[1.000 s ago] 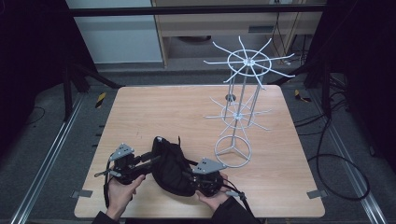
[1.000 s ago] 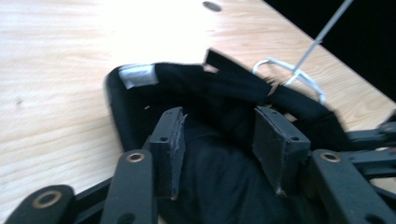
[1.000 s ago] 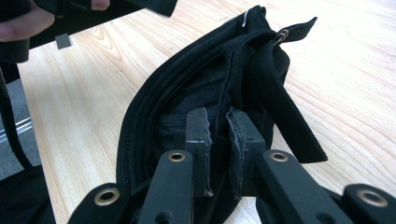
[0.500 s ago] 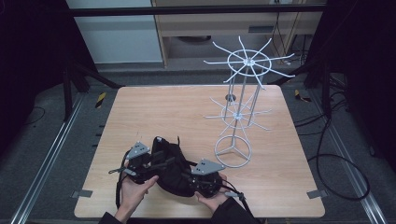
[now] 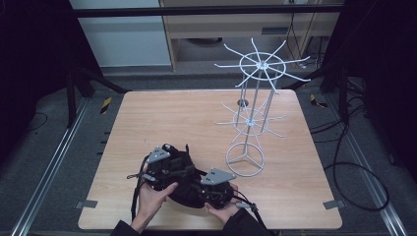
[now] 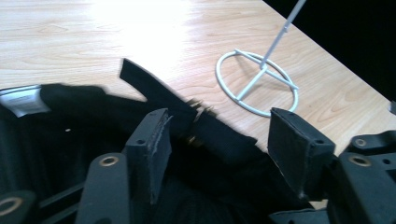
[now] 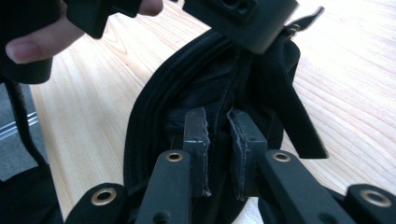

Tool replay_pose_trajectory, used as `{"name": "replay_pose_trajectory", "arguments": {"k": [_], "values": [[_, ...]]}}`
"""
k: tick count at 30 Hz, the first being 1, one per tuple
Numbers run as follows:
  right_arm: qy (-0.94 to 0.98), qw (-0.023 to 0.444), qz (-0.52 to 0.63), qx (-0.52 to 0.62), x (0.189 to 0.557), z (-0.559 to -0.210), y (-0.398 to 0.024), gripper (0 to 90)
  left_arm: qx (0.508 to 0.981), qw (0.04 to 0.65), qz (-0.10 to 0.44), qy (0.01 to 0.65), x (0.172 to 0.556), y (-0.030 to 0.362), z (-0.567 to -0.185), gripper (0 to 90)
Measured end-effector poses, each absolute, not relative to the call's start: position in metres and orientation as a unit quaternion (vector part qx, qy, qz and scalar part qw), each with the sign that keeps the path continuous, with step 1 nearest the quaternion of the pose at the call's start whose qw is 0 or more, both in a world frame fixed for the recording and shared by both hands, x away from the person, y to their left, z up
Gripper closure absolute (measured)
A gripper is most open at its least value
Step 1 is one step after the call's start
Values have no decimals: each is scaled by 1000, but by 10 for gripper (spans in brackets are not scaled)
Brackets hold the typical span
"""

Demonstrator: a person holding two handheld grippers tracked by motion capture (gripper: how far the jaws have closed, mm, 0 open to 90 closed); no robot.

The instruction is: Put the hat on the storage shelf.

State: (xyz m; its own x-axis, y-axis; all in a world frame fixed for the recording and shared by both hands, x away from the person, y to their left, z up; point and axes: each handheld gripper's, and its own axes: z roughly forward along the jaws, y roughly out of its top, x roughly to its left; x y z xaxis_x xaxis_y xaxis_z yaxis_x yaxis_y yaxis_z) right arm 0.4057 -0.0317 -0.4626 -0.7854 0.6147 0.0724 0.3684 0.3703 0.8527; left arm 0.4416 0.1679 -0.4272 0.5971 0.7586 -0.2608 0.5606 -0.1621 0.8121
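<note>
On one wooden table point(image 5: 162, 118): one black bag point(image 5: 184, 189), seemingly pinched by right hand-held gripper point(image 7: 217, 140); left hand-held gripper point(image 6: 219, 140) spread

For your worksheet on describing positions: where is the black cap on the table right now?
In the high view the black cap lies near the table's front edge, left of centre, between the left gripper and right gripper, just left of the white rack's ring base.

Top left of the table point(image 5: 162, 118) is wide open; white wire rack point(image 5: 254, 98) hogs the right half.
</note>
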Motion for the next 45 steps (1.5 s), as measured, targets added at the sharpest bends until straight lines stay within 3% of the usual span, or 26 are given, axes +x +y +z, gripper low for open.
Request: {"name": "replay_pose_trajectory", "arguments": {"k": [12, 20, 28, 38, 45], "values": [[822, 128, 471, 293, 404, -464, -29, 776, 767, 448, 105, 448, 443, 161, -439, 425], [828, 120, 469, 283, 404, -466, -27, 730, 769, 436, 102, 456, 443, 160, -444, 661], [821, 99, 492, 274, 401, -457, -41, 638, 750, 460, 88, 466, 443, 174, -440, 800], [786, 119, 527, 299, 400, -439, -84, 565, 734, 502, 97, 447, 435, 186, -419, 834], [783, 131, 524, 307, 405, -439, -88, 530, 721, 544, 99, 418, 426, 195, -396, 838]]}}
